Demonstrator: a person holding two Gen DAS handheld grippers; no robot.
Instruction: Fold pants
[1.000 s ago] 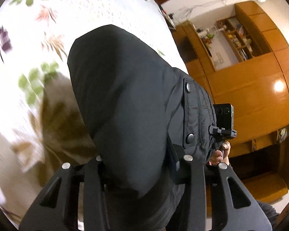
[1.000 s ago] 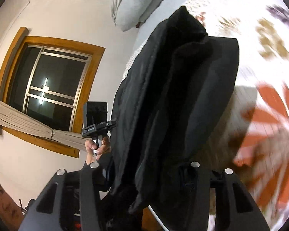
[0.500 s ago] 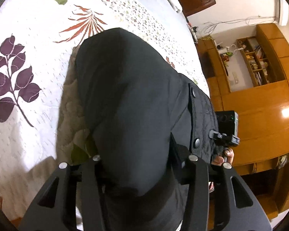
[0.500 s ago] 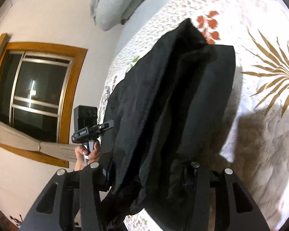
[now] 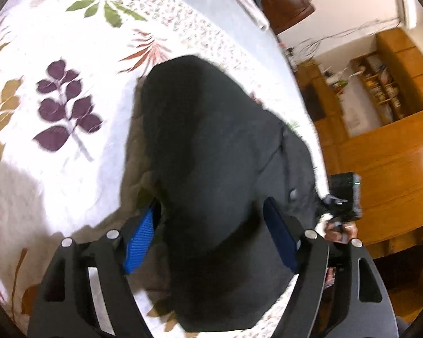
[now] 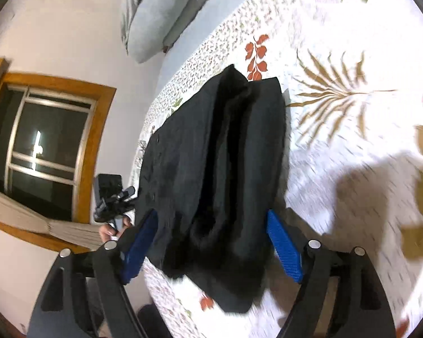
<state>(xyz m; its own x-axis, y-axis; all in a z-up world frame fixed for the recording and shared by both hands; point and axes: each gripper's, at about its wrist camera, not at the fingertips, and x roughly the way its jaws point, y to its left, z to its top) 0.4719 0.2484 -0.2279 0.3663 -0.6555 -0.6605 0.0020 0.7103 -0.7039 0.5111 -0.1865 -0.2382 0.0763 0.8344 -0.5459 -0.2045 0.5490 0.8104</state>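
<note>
The black pants [image 5: 211,169] lie as a folded bundle on the bed [image 5: 70,155], filling the middle of both wrist views and running from the lower centre of each frame up and away toward the upper centre. Their long axis points straight ahead of each tool, along the fingers rather than across them.

The left tool [image 5: 211,233] is released: its blue pads [image 5: 139,239] stand wide apart on either side of the near end of the bundle, with cloth between them but not pinched. The right tool [image 6: 211,242] is likewise spread, its blue pads [image 6: 284,250] flanking the near end of the pants without gripping.

In the left view the other tool shows at the right edge, beside the snap-button side of the cloth; in the right view the other tool shows at the left edge, beside that same side. Both tools sit at the same near end, about equally close.

Judging from this, a further fold would have to bring the near end toward the far end along that axis.
</note>
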